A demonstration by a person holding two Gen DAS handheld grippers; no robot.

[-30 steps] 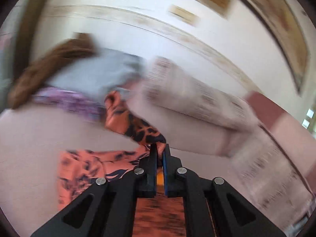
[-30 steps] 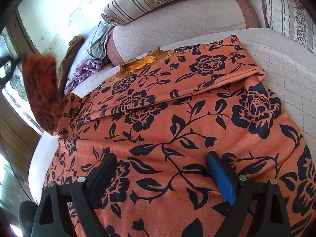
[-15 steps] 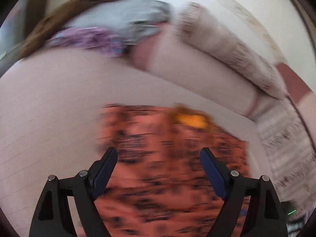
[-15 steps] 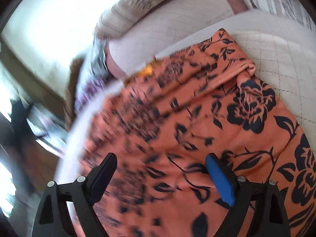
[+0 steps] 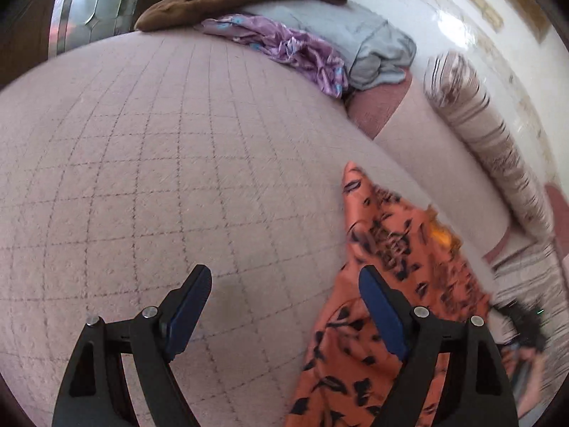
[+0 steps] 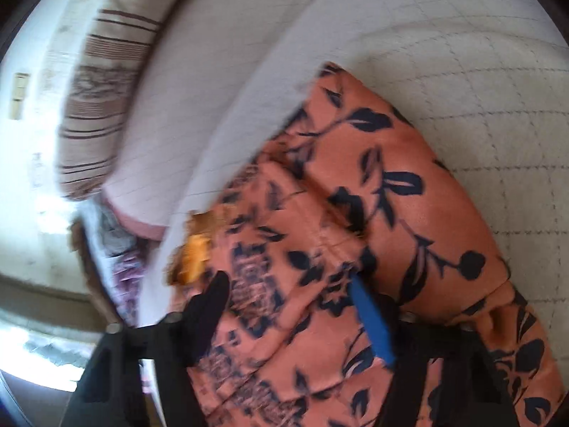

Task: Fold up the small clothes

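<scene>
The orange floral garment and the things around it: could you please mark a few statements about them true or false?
1. The left gripper has its jaws apart with only the quilted cover between them. True.
2. The orange floral garment lies under the right gripper. True.
3. The garment is plain blue. False: it is orange with a dark floral print.
4. The purple cloth lies on top of the garment. False: it lies apart, by the grey cloth.
5. A striped cushion lies beyond the garment. True.
</scene>
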